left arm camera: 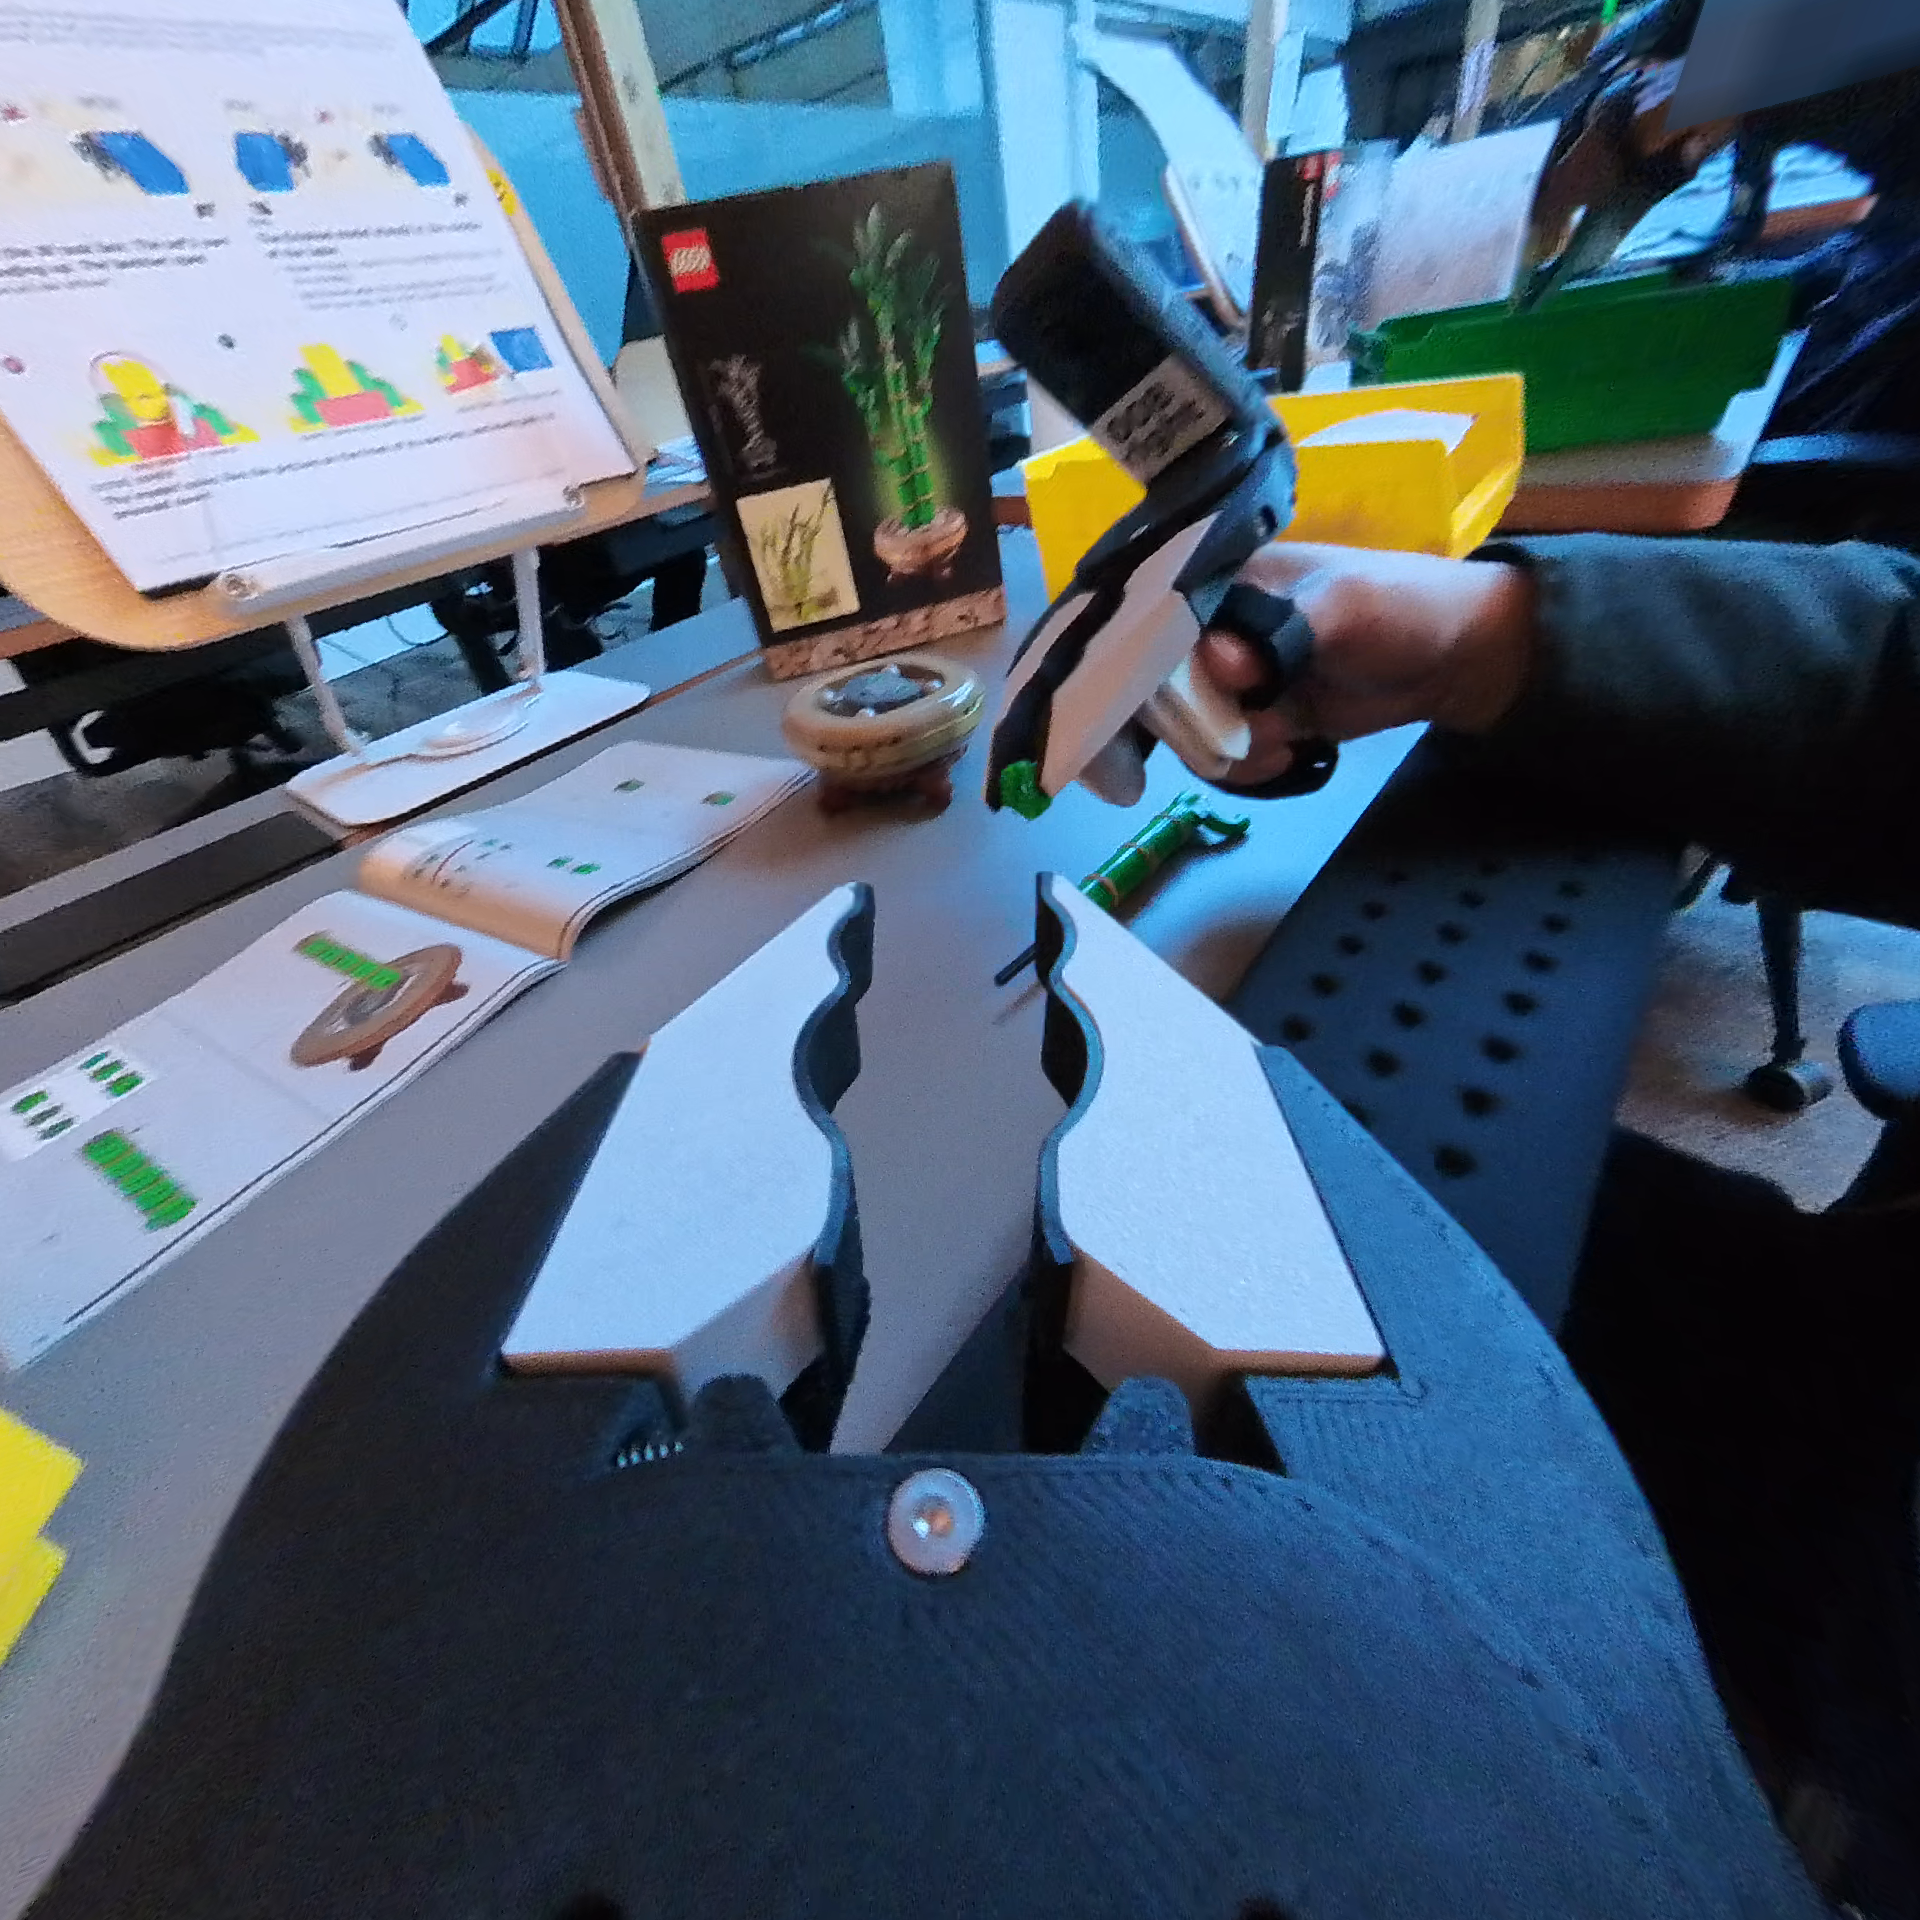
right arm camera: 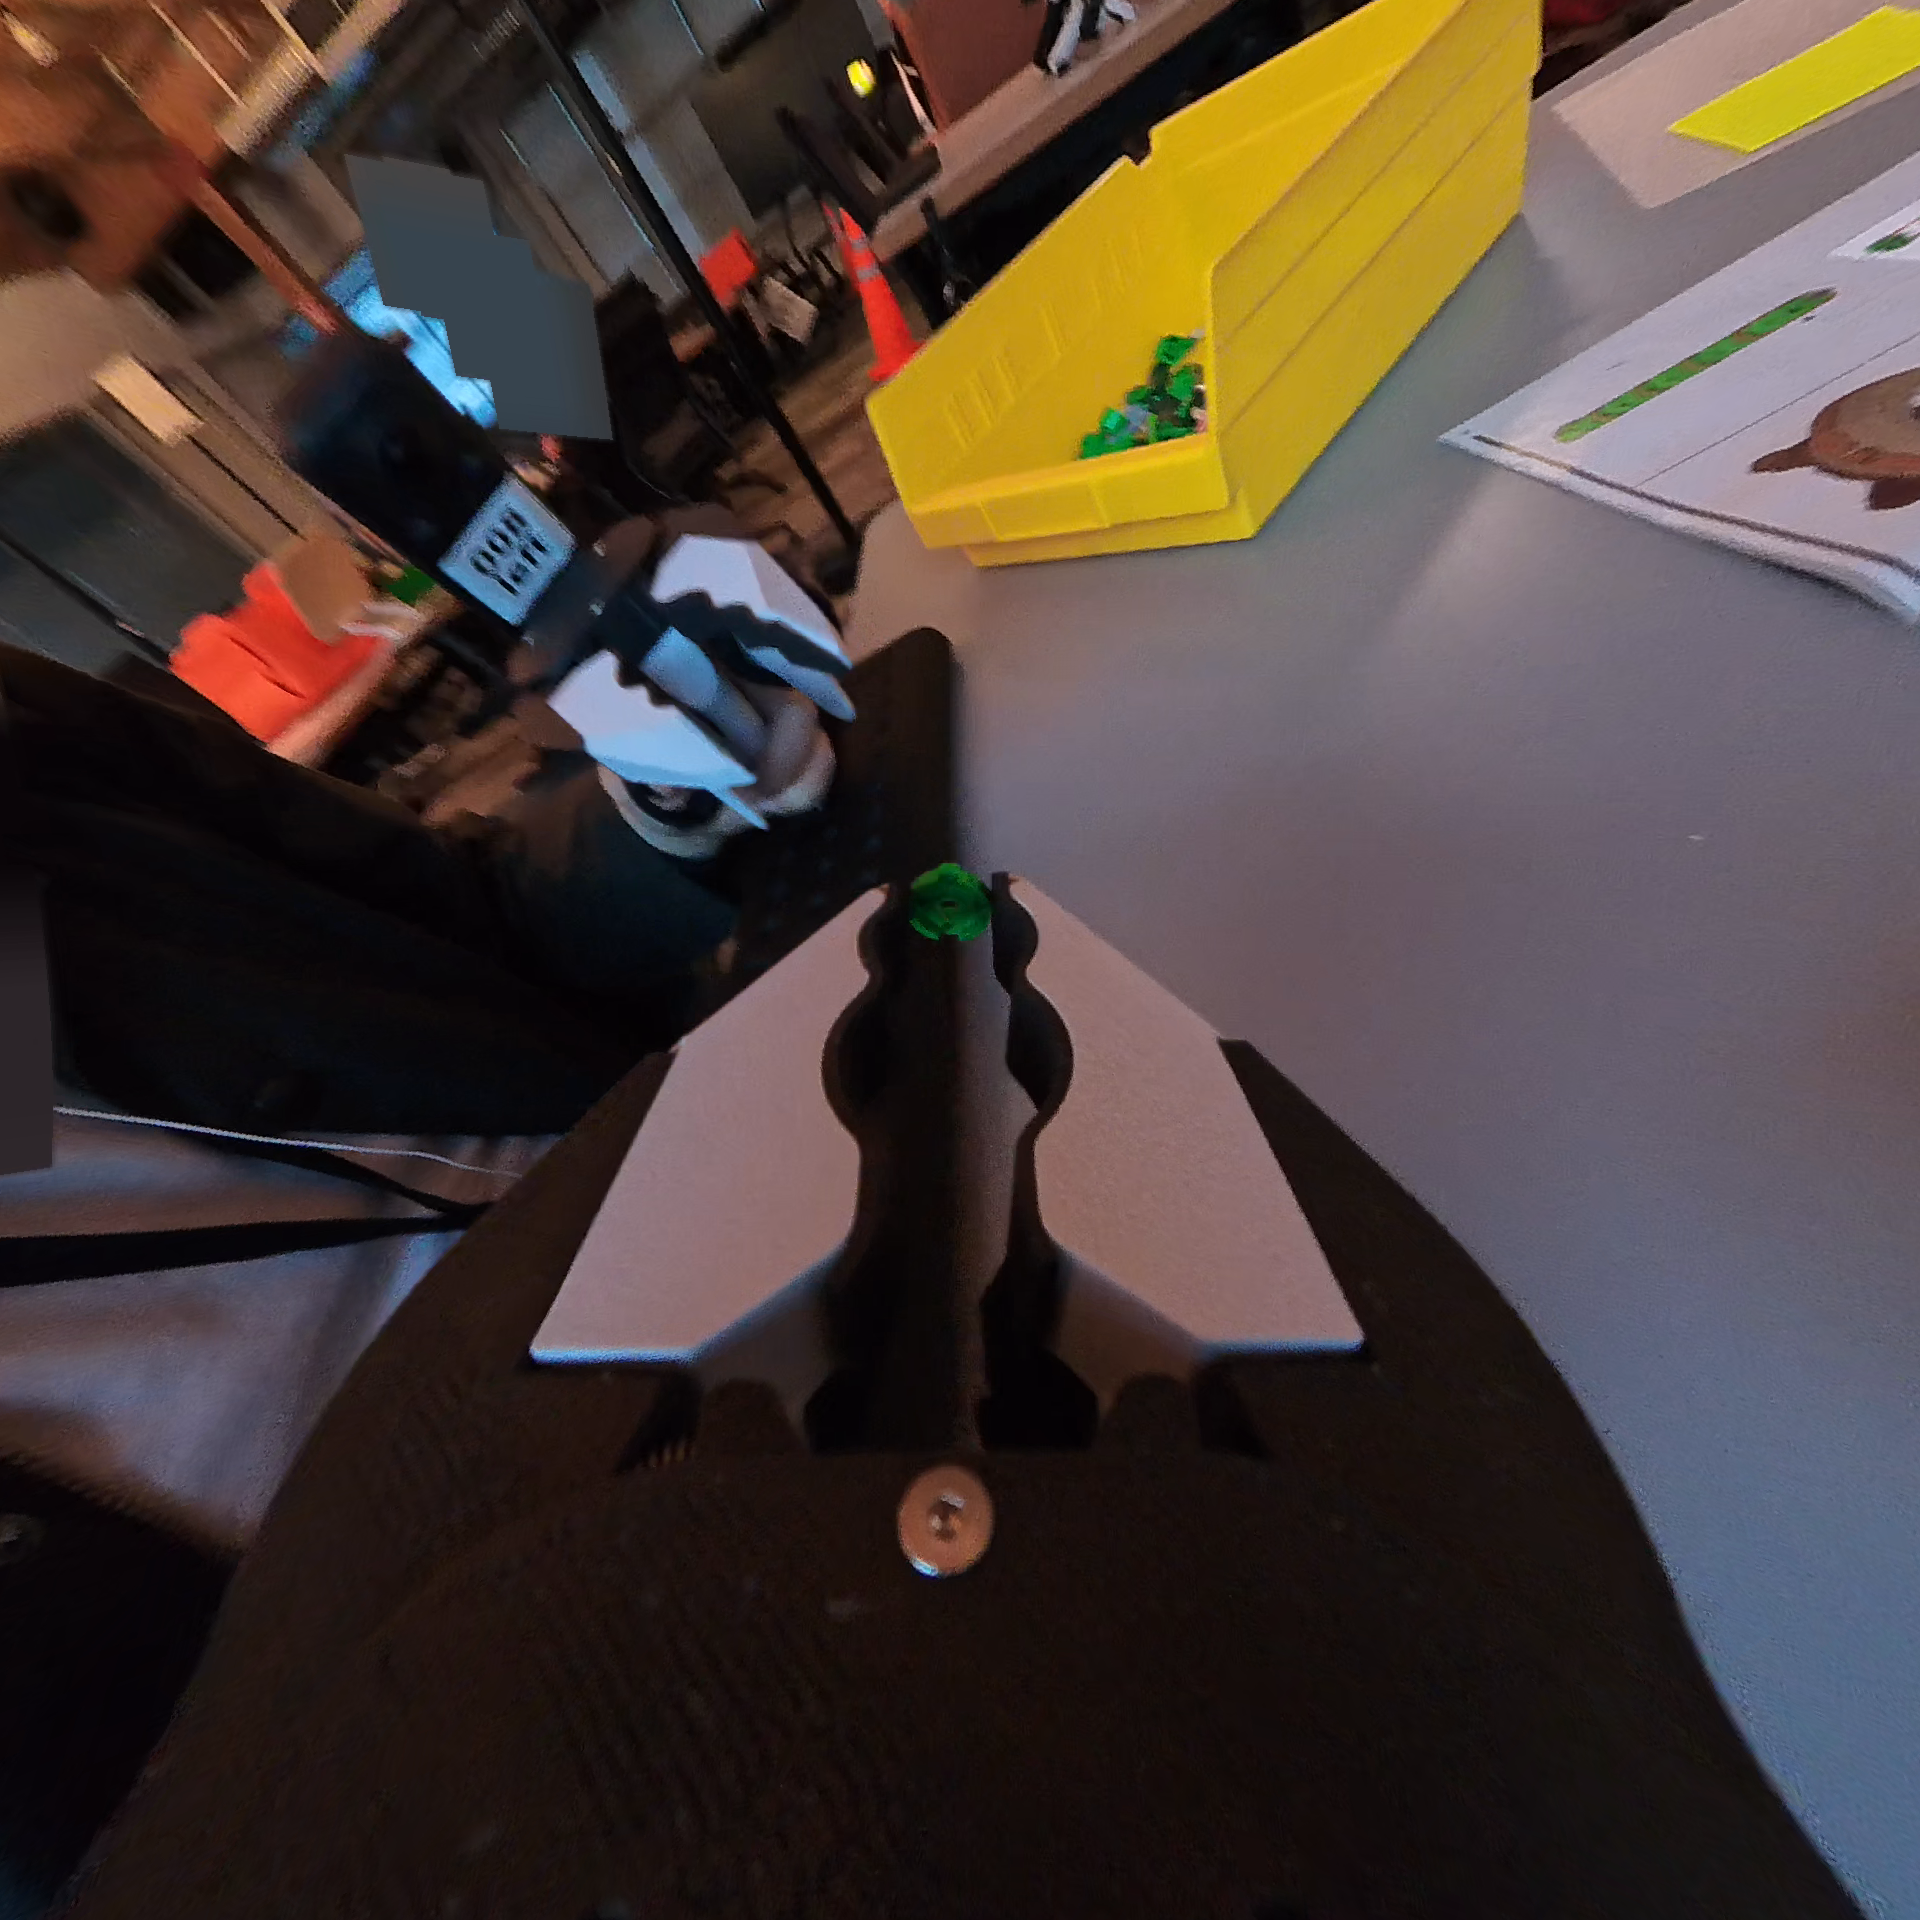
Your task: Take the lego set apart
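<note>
My left gripper [left arm camera: 954, 920] is open and empty, held above the grey table. My right gripper [right arm camera: 948, 906] is shut on a small round green lego piece [right arm camera: 948, 904] at its fingertips. It also shows in the left wrist view [left arm camera: 1016, 792], held by a hand above the table, with the green piece [left arm camera: 1020, 787] at its tip. A green bamboo stalk [left arm camera: 1148, 850] lies on the table just beyond my left gripper, to the right. The round tan and brown lego pot base [left arm camera: 883, 722] stands farther back. My left gripper [right arm camera: 800, 743] shows in the right wrist view, jaws apart.
A yellow bin [right arm camera: 1226, 343] holds several green pieces [right arm camera: 1148, 405]. An open instruction booklet [left arm camera: 343, 966] lies at the left. The lego box [left arm camera: 831, 416] stands behind the pot. A thin black rod [left arm camera: 1016, 968] lies near my left fingertips. A black perforated mat [left arm camera: 1455, 997] covers the right table edge. Across from one pair of fingers to the other is roughly 7 cm.
</note>
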`<state>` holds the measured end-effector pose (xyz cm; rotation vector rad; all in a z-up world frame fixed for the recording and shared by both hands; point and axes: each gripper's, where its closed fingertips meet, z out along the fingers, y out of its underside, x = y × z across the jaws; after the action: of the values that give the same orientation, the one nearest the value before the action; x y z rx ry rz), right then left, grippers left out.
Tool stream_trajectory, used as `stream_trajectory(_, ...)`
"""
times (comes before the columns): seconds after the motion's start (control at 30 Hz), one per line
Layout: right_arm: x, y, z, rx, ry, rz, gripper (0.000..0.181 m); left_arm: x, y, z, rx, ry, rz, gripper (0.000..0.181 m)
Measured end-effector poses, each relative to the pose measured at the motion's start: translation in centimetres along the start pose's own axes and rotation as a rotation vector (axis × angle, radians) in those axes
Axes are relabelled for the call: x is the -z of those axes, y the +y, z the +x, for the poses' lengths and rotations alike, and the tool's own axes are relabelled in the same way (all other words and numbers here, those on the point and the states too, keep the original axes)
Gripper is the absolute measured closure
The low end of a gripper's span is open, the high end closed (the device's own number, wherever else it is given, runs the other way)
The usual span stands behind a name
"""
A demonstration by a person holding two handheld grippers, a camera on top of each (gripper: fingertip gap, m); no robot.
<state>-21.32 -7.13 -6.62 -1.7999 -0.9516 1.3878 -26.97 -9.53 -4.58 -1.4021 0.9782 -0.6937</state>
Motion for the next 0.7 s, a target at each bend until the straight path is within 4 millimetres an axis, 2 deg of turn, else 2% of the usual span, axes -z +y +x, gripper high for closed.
stream_trajectory(0.17, 0.9, -1.5, -1.1, -0.251, -0.202, 0.119, 0.166, -1.2, -0.4, 0.7, -0.018, 0.017, 0.008, 0.150)
stream_trajectory(0.23, 1.1, -1.9, -1.3, -0.269, -0.223, 0.139, 0.166, -1.5, -0.4, 0.9, -0.028, 0.024, 0.008, 0.149)
stream_trajectory(0.37, 0.7, -1.1, -1.7, -0.270, -0.237, 0.092, 0.166, -1.7, -0.2, 1.0, -0.033, 0.030, 0.010, 0.149)
stream_trajectory(0.5, 0.2, -0.2, -1.6, -0.299, -0.233, 0.041, 0.166, -1.1, -0.9, 0.7, 0.045, 0.066, 0.072, 0.153)
stream_trajectory(0.7, 0.4, -0.6, -1.3, -0.361, -0.261, 0.075, 0.166, -0.3, -1.7, 0.1, 0.144, 0.110, 0.148, 0.154)
